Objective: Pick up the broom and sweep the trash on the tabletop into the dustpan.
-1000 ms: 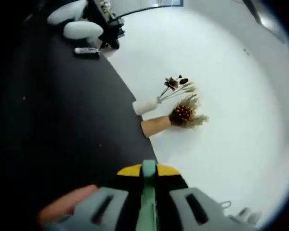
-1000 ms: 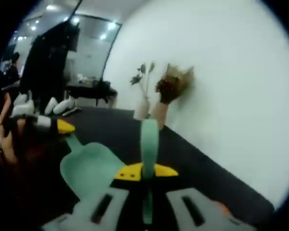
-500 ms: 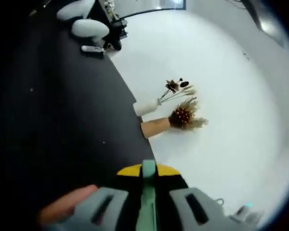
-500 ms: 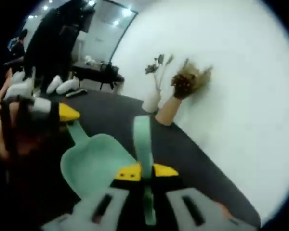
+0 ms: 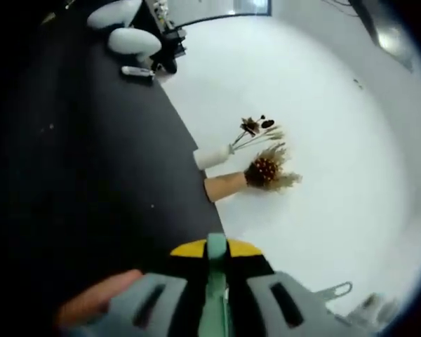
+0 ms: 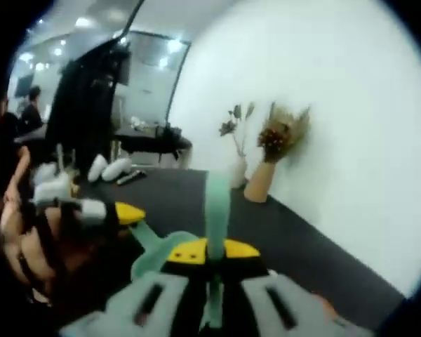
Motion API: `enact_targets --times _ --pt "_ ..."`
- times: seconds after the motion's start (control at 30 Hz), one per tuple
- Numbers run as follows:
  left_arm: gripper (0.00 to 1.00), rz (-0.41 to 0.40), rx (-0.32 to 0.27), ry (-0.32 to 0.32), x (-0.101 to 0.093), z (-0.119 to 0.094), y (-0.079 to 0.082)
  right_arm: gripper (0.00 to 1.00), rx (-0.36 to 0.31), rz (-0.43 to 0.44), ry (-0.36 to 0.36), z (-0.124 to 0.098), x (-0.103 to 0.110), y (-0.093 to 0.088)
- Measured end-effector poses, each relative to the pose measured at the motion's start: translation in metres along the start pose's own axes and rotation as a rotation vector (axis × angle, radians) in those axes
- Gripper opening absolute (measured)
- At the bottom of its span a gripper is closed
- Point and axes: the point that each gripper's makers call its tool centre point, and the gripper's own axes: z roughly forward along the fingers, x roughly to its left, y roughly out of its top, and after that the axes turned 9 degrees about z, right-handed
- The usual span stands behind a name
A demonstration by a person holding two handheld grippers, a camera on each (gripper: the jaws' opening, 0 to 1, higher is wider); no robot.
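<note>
A: The dark counter [image 5: 105,182] runs along a white wall [image 5: 323,140], with two vases of dried flowers [image 5: 249,168] at its far edge. Where are the tools?

B: Both are in hand. The right gripper [image 6: 209,256] has its jaws closed on a green broom handle [image 6: 216,203], whose long axis runs straight ahead from the jaws toward the vases. The left gripper [image 5: 216,249] is closed on another green handle [image 5: 216,295], most likely the dustpan's.

A: And how do they lie to each other?

B: In the right gripper view, the left gripper [image 6: 105,212] comes in from the left, and the dustpan [image 6: 158,246] slants down from it toward the right jaws, just beside the broom handle. Trash cannot be made out on the counter. Judging by this, the broom must swing leftward toward the pan, which should rest flat first.
</note>
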Motion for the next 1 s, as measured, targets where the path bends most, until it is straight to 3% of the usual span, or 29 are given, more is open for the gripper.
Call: enact_targets --times 0.2,0.33,0.47,0.63,0.77,0.83,0.93,0.97,1.0 --pt "0.10 0.000 -0.001 0.002 0.000 -0.001 0.000 0.05 0.100 -0.125 -0.056 0.015 0.000 -0.022" --pt "0.10 0.001 -0.002 0.002 0.000 -0.001 0.000 0.05 0.113 -0.132 -0.005 0.017 0.023 -0.028" --pt "0.10 0.002 -0.002 0.001 0.000 -0.001 -0.001 0.05 0.089 -0.129 0.035 0.012 0.033 -0.023" --pt "0.10 0.000 -0.003 0.000 0.000 -0.001 -0.001 0.05 -0.008 -0.056 0.089 0.004 0.040 0.003" --pt "0.10 -0.006 -0.008 0.004 0.000 -0.001 -0.001 0.05 -0.070 -0.074 0.013 -0.001 0.017 0.014" --pt "0.10 -0.012 -0.015 0.007 0.001 0.000 -0.001 0.05 -0.097 -0.122 -0.081 -0.002 -0.008 0.017" --pt "0.10 -0.030 -0.022 0.007 0.002 0.004 -0.001 0.05 -0.104 -0.283 -0.273 -0.001 -0.051 0.011" --pt "0.10 -0.028 -0.023 0.008 0.002 0.006 -0.001 0.05 -0.095 -0.310 -0.312 0.002 -0.065 0.004" --pt "0.10 -0.030 -0.028 0.012 0.002 0.007 -0.001 0.05 -0.081 -0.288 -0.304 0.008 -0.070 -0.003"
